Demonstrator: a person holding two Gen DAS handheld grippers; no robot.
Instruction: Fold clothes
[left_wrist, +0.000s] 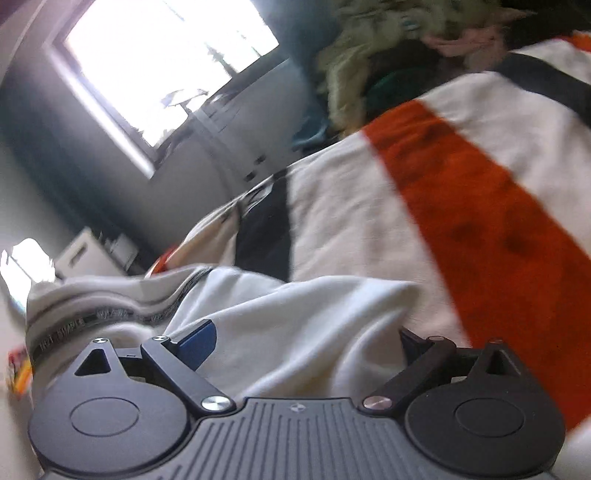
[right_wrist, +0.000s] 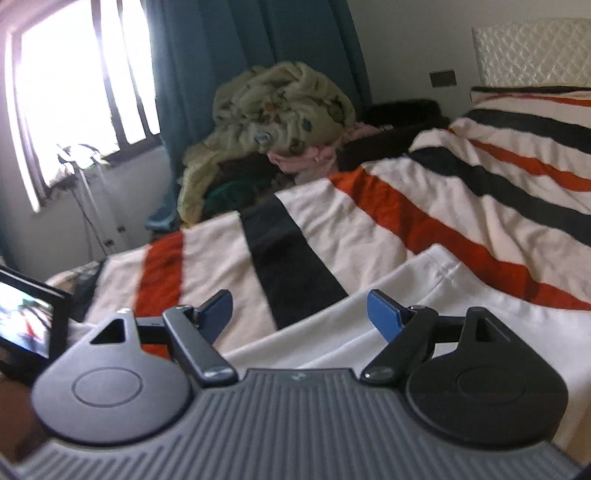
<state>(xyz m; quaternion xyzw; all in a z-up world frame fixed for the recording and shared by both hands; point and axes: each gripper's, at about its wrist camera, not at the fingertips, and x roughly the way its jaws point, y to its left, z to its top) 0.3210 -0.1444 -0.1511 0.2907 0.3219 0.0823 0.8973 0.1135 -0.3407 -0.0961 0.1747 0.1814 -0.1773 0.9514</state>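
Barely begun: white garment (right_wrist: 369, 325) lying rumpled, unfolded on striped blanket (right_wrist: 369, 221) at six o'clock, left gripper (left_wrist: 295, 343) and right gripper (right_wrist: 299, 314) both spread wide just above it, holding nothing, every fold left.

A bedroom in a home. A bed (right_wrist: 480, 206) fills the middle and right of the right wrist view, spread with a blanket (right_wrist: 369, 229) striped white, orange and black. A quilted white headboard (right_wrist: 532, 51) stands at upper right against a pale wall. Left of centre, teal curtains (right_wrist: 229, 55) hang beside a barred window (right_wrist: 74, 92) at upper left. A heap of rumpled clothes (right_wrist: 280, 122) is piled at the bed's far side, below the curtains.
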